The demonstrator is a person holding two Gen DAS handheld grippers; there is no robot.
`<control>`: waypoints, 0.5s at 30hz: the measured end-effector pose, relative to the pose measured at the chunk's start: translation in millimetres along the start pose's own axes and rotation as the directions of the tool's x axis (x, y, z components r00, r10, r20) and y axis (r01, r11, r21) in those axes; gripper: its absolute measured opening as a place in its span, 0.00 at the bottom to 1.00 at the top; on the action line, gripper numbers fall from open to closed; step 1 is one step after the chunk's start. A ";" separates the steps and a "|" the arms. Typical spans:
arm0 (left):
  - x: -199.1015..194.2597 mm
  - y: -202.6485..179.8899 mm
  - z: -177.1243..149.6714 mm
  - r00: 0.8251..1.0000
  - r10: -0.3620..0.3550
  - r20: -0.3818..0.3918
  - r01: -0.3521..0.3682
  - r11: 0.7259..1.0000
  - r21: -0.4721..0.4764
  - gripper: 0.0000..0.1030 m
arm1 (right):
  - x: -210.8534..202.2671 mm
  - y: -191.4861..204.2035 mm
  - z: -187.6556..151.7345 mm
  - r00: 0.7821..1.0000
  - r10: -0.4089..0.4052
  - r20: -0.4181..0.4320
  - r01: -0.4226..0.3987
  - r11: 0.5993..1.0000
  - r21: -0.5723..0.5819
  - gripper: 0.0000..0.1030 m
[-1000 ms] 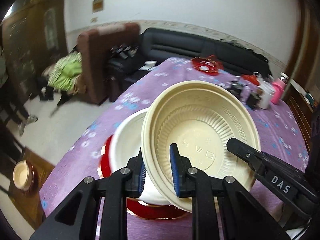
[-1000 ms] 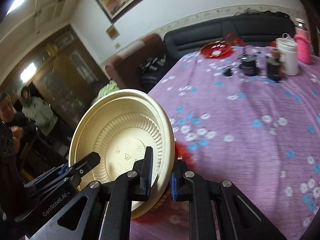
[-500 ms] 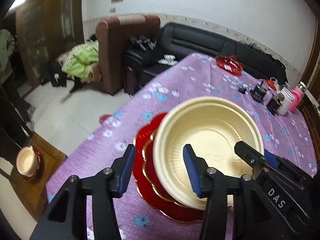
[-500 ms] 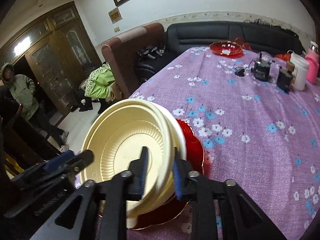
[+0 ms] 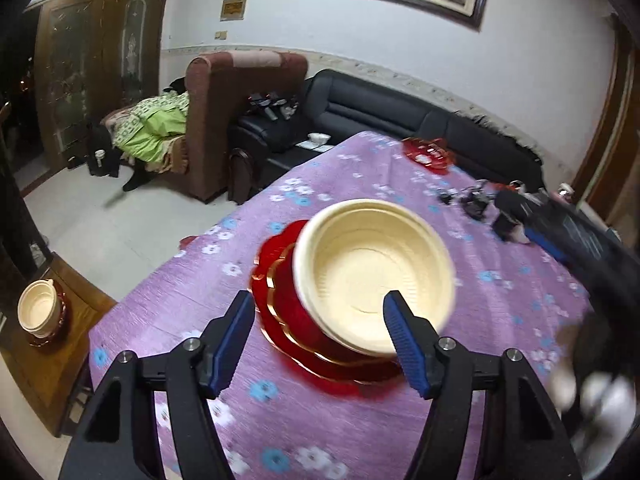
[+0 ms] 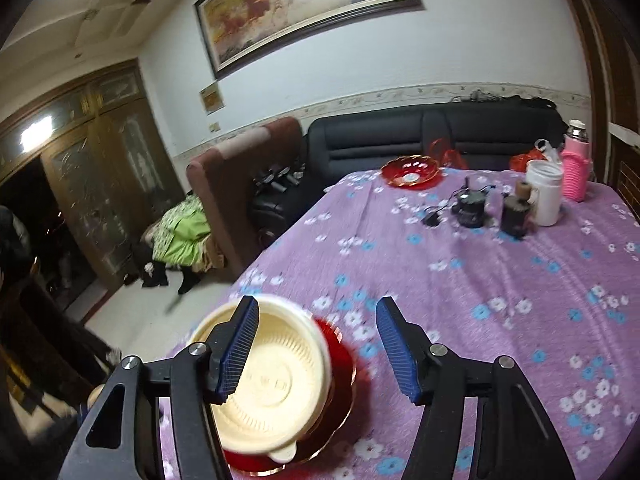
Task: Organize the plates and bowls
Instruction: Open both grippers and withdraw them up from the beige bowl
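No readable text, labels or numbers.

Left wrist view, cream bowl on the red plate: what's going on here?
A person with a handheld tool in each hand is stacking tableware on the purple flowered tablecloth. The cream plastic bowl sits on the scalloped red plate. The left tool and right tool have both just been opening; neither pad touches the bowl now. Another red dish sits at the far end.
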State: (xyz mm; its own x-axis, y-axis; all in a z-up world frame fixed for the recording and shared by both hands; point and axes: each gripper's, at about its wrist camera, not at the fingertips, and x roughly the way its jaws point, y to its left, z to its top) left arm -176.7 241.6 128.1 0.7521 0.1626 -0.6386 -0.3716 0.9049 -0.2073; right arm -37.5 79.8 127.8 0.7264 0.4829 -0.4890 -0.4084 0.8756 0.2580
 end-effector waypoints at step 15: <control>-33.9 -67.6 -32.4 0.990 -0.139 0.000 0.138 0.982 0.128 0.71 | 25.5 -66.1 69.7 0.969 -0.150 -0.194 0.174 0.979 0.109 0.65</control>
State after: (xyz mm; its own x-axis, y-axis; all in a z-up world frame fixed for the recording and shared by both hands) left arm -194.7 162.2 139.8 0.7965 0.0353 -0.6036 -0.1918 0.9615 -0.1969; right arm 46.5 35.1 156.4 0.6585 0.3341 -0.6743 -0.2136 0.9422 0.2582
